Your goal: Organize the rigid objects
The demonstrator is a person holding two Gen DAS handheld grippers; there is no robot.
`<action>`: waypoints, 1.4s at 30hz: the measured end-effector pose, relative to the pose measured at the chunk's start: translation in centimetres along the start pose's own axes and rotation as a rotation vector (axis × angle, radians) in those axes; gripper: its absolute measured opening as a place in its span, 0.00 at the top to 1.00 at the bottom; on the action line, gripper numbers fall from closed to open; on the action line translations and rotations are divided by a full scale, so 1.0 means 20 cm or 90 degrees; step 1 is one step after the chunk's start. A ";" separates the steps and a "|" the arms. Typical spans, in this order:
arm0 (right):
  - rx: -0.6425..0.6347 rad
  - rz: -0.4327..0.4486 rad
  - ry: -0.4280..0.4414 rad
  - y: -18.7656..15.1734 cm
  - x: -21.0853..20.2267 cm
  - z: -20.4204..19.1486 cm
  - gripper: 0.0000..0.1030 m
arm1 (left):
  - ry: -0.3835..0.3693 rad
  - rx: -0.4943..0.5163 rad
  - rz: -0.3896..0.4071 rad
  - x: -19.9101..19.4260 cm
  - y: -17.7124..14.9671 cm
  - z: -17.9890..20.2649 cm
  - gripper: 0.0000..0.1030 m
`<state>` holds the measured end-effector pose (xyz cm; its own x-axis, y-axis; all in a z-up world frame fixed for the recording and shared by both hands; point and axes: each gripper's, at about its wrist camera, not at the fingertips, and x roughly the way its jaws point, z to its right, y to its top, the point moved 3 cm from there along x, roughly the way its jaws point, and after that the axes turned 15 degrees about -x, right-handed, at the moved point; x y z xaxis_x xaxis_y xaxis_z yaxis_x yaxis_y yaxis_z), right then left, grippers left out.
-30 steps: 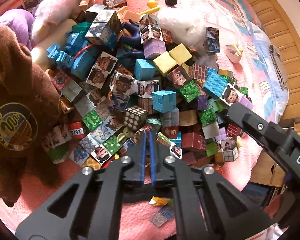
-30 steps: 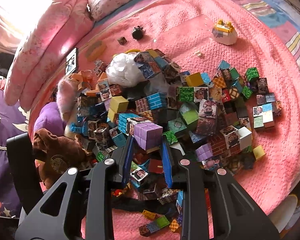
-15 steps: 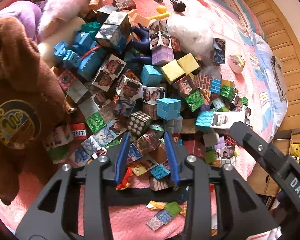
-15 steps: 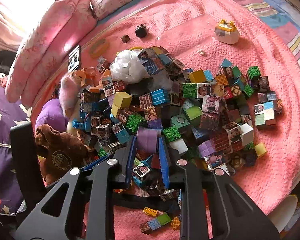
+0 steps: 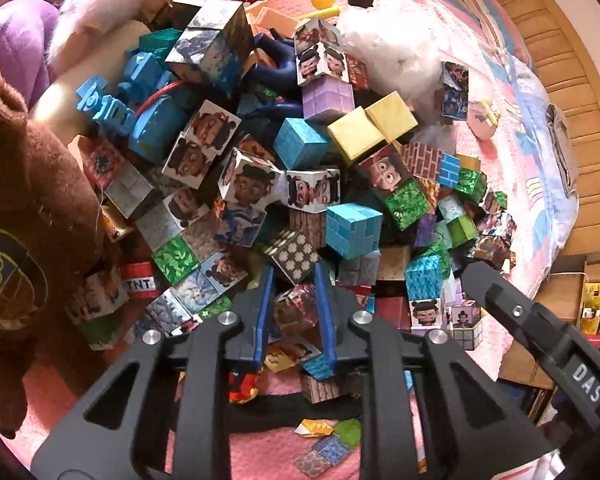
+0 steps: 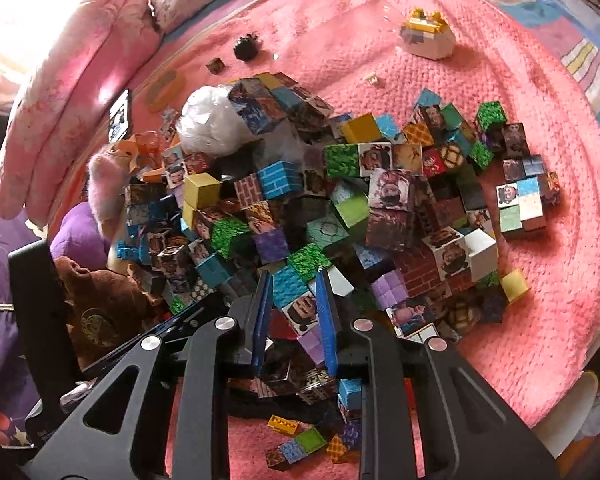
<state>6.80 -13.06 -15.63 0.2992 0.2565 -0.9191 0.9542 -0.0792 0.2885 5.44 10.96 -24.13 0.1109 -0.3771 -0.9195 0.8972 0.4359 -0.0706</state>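
Note:
A big heap of printed cubes (image 5: 352,232) lies on a pink blanket (image 6: 500,60). My left gripper (image 5: 293,280) sits low at the heap's near edge. Its jaws have narrowed onto a dark brown-and-pink cube (image 5: 294,310) that fills the gap. A black-and-white patterned cube (image 5: 292,254) lies just past the tips. My right gripper (image 6: 293,282) is shut on a cube piece (image 6: 296,300) with teal, face-print and purple sides, held just over the pile. The same piece (image 5: 422,280) shows beside the right gripper's finger (image 5: 480,280) in the left wrist view.
A brown plush bear (image 5: 16,200) borders the heap on the left, with purple (image 5: 16,40) and pink plush toys behind it. A white plastic bag (image 6: 212,120) sits at the back. Small loose blocks (image 6: 308,440) lie near me. Bare blanket shows to the right, by a white toy (image 6: 426,38).
My left gripper went from shut to wide open, then narrowed onto the brown-and-pink cube. My right gripper came down to the pile; its piece now shows teal and face sides instead of purple.

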 end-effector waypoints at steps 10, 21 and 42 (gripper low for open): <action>0.030 0.007 -0.010 -0.03 -0.05 0.04 0.80 | -0.014 0.016 0.012 -0.07 -0.04 -0.02 0.95; 0.059 -0.037 -0.027 -0.14 0.00 0.10 0.78 | 0.012 0.037 0.018 -0.04 -0.06 0.04 0.92; -0.007 -0.066 -0.010 0.00 0.13 0.03 0.65 | 0.047 0.046 0.002 0.03 -0.08 0.07 0.72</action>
<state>7.65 -12.95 -18.09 0.1995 0.2478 -0.9481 0.9799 -0.0427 0.1950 4.60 8.83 -24.11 0.0843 -0.3126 -0.9461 0.9258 0.3758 -0.0417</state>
